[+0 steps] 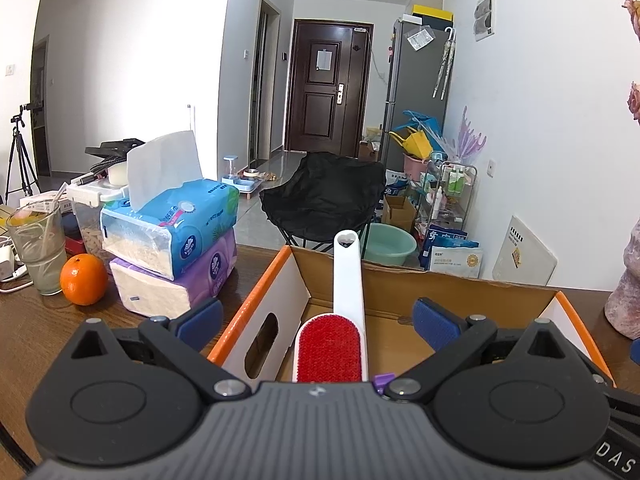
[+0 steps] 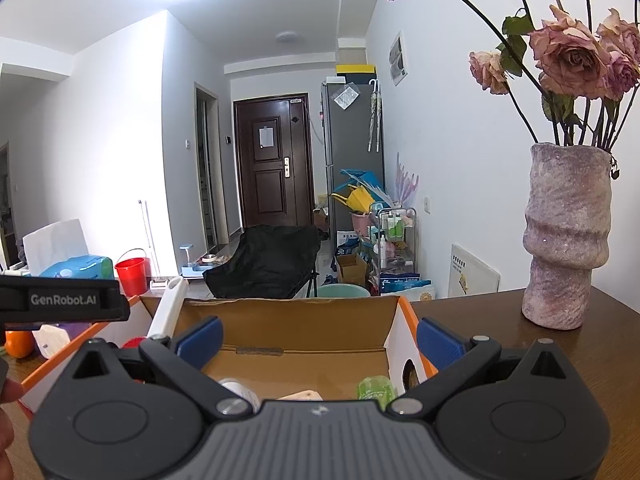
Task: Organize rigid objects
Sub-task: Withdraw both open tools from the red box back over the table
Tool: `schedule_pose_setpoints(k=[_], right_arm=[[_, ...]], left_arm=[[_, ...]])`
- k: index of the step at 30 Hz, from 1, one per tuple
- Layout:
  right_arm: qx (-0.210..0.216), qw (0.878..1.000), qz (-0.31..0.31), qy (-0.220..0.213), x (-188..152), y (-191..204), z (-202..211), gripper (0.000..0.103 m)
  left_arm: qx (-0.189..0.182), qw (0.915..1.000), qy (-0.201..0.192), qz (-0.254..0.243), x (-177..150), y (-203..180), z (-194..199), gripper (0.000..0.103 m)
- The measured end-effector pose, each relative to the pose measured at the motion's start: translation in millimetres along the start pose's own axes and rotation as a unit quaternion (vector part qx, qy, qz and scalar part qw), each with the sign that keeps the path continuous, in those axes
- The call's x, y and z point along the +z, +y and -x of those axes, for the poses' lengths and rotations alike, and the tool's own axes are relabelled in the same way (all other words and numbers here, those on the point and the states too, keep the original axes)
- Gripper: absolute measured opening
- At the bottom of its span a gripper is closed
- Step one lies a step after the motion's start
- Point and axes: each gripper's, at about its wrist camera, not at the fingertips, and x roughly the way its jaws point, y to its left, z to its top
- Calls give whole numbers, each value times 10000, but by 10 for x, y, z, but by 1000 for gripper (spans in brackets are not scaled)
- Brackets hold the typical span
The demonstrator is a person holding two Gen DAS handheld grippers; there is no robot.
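The white-handled lint brush with a red pad (image 1: 334,328) leaned in the open orange-edged cardboard box (image 1: 256,304) at centre frame, between the spread, empty left gripper (image 1: 318,316) fingers. The right gripper (image 2: 320,338) likewise gaped empty over the box on the brown wooden surface (image 2: 500,316).

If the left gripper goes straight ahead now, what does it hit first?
Most likely the lint brush leaning in the box, lying between the open left gripper fingers. Its red pad sits nearest; beyond it stands the box's far wall. Depth is hard to judge.
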Motion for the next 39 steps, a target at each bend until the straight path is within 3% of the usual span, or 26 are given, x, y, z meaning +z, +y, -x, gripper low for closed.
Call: schedule_pose_setpoints(k=[19, 39], right_arm=[[3, 10000, -88, -34, -36, -69, 190, 103], [-78, 9999, -83, -102, -224, -87, 767, 103]], left_arm=[[94, 9999, 27, -96, -79, 79, 237, 103], [-31, 9995, 248, -183, -341, 254, 686, 103]])
